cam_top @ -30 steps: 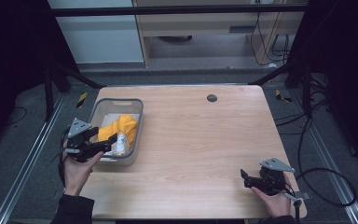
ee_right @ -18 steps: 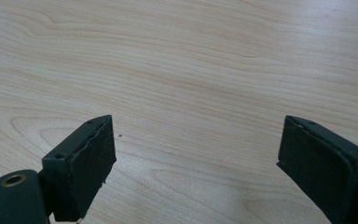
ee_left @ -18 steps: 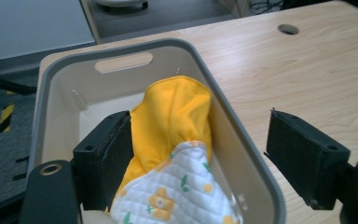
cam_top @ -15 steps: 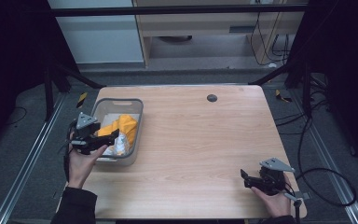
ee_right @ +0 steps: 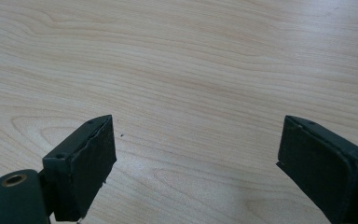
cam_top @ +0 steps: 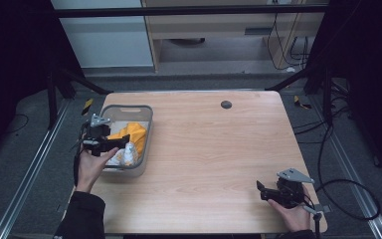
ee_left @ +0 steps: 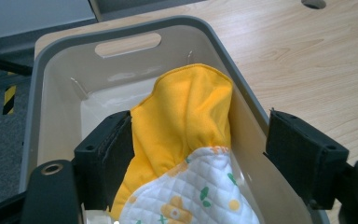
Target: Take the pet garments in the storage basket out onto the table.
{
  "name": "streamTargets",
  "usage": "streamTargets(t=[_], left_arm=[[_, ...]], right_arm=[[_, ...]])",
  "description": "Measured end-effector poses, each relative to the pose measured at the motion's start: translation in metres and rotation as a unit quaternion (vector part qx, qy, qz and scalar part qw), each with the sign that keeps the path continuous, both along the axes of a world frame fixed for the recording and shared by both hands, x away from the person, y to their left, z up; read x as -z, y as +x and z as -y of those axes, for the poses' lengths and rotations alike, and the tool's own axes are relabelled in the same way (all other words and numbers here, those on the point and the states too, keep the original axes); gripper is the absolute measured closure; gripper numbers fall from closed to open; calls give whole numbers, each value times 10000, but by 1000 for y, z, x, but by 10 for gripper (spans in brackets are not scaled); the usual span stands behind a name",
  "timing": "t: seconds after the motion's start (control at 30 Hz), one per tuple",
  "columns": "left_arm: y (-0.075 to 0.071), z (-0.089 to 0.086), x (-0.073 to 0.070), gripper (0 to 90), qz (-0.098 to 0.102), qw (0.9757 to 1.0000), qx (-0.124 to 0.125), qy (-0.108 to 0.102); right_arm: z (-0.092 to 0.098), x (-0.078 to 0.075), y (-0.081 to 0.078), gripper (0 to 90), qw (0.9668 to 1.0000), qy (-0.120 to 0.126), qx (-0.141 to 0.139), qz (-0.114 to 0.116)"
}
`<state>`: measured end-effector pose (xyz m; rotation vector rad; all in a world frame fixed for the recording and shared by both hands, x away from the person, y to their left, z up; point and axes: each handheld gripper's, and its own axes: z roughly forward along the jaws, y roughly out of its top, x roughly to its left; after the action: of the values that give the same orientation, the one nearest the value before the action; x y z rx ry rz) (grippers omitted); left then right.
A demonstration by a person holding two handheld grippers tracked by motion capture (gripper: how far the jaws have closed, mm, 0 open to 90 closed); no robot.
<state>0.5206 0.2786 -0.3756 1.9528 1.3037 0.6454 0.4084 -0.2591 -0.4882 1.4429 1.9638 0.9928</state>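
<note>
A grey plastic bin (cam_top: 127, 107) stands at the table's left edge. In it lies a yellow cloth (cam_top: 133, 133) with a white patterned quilted cloth (cam_top: 128, 157) in front of it. My left gripper (cam_top: 115, 144) hovers open over the bin's near left part. In the left gripper view the yellow cloth (ee_left: 182, 112) bulges between the wide jaws of my left gripper (ee_left: 200, 140), above the quilted cloth (ee_left: 191, 198). One jaw is inside the bin (ee_left: 121, 27), the other over its right wall. My right gripper (cam_top: 261, 192) rests open near the front right corner, and my right gripper (ee_right: 196, 140) has bare wood between its jaws.
The wooden table (cam_top: 219, 144) has a dark round hole (cam_top: 226, 104) near its far edge. Black frame posts rise at both sides. Cables (cam_top: 348, 199) lie on the floor to the right, and a cabinet stands behind the table.
My left gripper has moved forward and to the right, from beside the bin's left wall to over the cloths inside. The right gripper has stayed in place.
</note>
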Motion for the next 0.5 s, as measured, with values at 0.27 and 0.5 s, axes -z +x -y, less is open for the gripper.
streamTargets(t=[0.27, 0.5], left_arm=[[11, 7, 5, 249, -231, 9996, 127, 64], [18, 11, 9, 278, -514, 9983, 234, 105]], right_arm=[[0, 0, 0, 111, 10000, 4, -1, -19], [0, 0, 0, 113, 10000, -3, -8, -22]])
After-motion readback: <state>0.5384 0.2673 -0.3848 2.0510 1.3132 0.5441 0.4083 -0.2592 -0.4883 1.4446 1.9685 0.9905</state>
